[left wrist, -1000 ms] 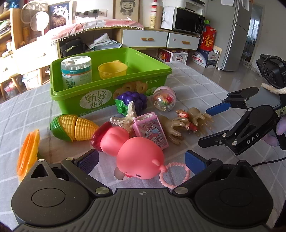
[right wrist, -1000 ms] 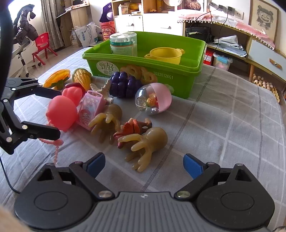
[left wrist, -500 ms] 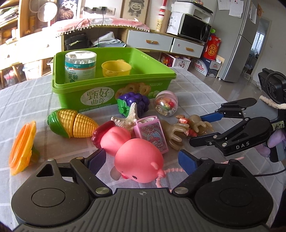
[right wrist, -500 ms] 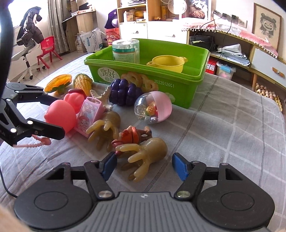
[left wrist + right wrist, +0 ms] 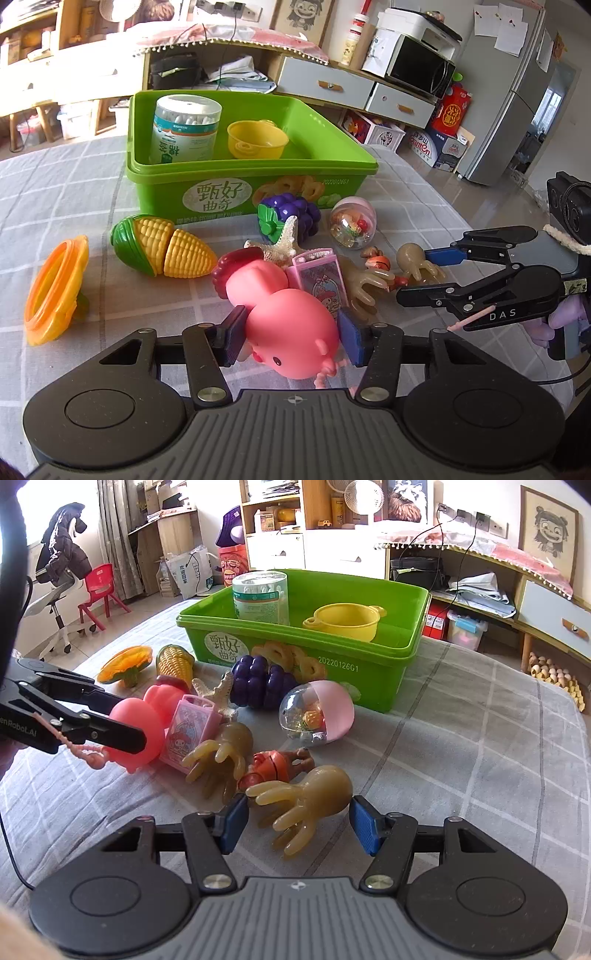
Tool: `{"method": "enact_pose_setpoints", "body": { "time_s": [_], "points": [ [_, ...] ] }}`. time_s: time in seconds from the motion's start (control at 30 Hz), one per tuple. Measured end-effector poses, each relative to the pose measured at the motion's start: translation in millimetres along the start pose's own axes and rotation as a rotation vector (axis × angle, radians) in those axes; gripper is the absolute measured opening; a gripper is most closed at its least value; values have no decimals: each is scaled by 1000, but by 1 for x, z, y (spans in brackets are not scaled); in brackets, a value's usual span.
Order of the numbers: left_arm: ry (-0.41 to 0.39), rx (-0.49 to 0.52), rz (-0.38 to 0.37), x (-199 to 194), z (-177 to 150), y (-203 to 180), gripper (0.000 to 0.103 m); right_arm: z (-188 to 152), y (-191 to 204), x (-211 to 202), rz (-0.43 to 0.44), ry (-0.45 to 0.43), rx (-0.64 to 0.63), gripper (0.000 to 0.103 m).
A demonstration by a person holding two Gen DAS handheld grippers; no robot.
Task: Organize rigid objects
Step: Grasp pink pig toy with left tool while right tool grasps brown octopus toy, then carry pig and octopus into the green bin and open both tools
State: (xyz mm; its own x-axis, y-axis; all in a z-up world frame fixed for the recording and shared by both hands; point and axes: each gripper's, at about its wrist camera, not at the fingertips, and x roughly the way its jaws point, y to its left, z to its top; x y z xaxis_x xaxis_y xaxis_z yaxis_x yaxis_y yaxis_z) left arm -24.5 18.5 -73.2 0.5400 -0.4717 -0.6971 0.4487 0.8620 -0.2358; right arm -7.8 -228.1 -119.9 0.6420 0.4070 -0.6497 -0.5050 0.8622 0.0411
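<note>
My left gripper [image 5: 291, 338] is shut on a pink rubber pig [image 5: 295, 328], both blue pads against its sides; the pig also shows in the right wrist view [image 5: 138, 731]. My right gripper [image 5: 299, 821] is partly closed around a tan rubber octopus [image 5: 314, 794], with small gaps between its pads and the toy. A green bin [image 5: 369, 668] behind the pile holds a cotton-swab tub [image 5: 261, 598] and a yellow toy pot [image 5: 345, 620].
On the checked cloth lie a toy corn [image 5: 166, 251], an orange flower-shaped toy [image 5: 55, 291], purple grapes [image 5: 258, 681], a starfish [image 5: 280, 247], a pink card box [image 5: 190, 733], a second tan octopus [image 5: 225, 753], a capsule ball [image 5: 317, 714] and a small orange figure [image 5: 275, 768].
My left gripper moved forward and closed on the pink pig. My right gripper moved in around the tan octopus and narrowed its jaws.
</note>
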Motion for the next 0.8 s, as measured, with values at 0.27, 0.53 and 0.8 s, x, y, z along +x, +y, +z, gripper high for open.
{"method": "enact_pose_setpoints", "body": {
  "time_s": [0.27, 0.53, 0.8],
  "points": [
    [-12, -15, -22, -7, 4, -3, 53, 5, -5, -11, 1, -37, 39, 34],
    [-43, -9, -46, -18, 13, -10, 53, 13, -9, -20, -5, -79, 87, 34],
    [-88, -42, -42, -24, 29, -9, 53, 34, -8, -23, -14, -138, 133, 34]
  ]
}}
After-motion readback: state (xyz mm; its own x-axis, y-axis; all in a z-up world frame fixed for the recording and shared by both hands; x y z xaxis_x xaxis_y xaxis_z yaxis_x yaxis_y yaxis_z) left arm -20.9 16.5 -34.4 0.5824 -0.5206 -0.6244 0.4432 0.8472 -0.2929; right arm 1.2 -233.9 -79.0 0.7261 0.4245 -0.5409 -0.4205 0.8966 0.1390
